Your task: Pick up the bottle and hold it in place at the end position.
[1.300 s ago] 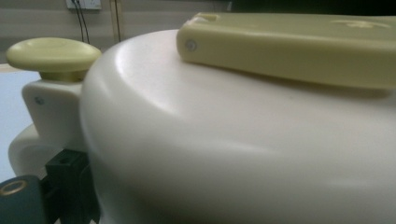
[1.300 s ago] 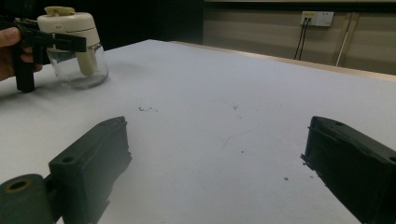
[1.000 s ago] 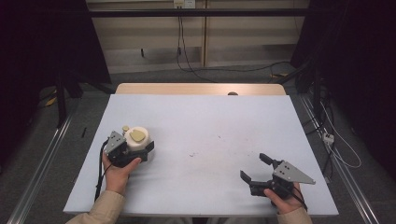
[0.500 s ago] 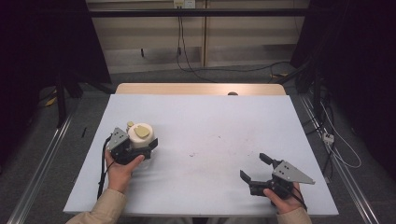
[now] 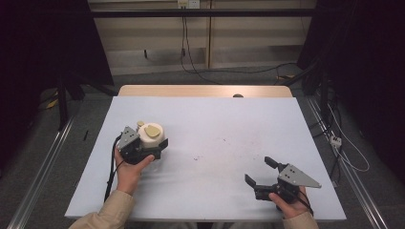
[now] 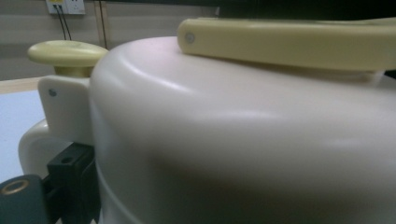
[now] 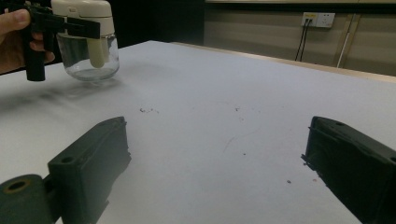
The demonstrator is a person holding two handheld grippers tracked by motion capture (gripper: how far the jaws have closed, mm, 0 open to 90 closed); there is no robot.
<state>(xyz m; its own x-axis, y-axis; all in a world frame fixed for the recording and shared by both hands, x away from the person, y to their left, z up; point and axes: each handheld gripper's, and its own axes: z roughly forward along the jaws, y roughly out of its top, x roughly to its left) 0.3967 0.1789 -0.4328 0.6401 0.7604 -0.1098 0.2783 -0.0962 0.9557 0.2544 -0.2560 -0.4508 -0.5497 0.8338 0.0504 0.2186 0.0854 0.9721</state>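
A glass jar [image 5: 153,130] with a cream lid and a pale yellow flap and knob sits at the left of the white table [image 5: 224,119]. My left gripper [image 5: 152,142] is shut on the jar just under the lid. In the left gripper view the cream lid [image 6: 233,140] looms close, with one black finger [image 6: 70,179] against its left side. The right gripper view shows the jar [image 7: 86,42] at the top left, its glass base close to the tabletop, gripped by the left gripper [image 7: 70,24]. My right gripper [image 5: 259,170] rests open near the front right, nothing between its fingers [image 7: 88,163].
A few dark specks [image 5: 198,157] mark the tabletop between the grippers. A wooden strip [image 5: 205,90] runs along the far edge. Cables [image 5: 348,157] lie on the floor to the right, and rails [image 5: 43,167] run along the left.
My left gripper has carried the jar a little away from the person and slightly right. The right gripper has stayed put.
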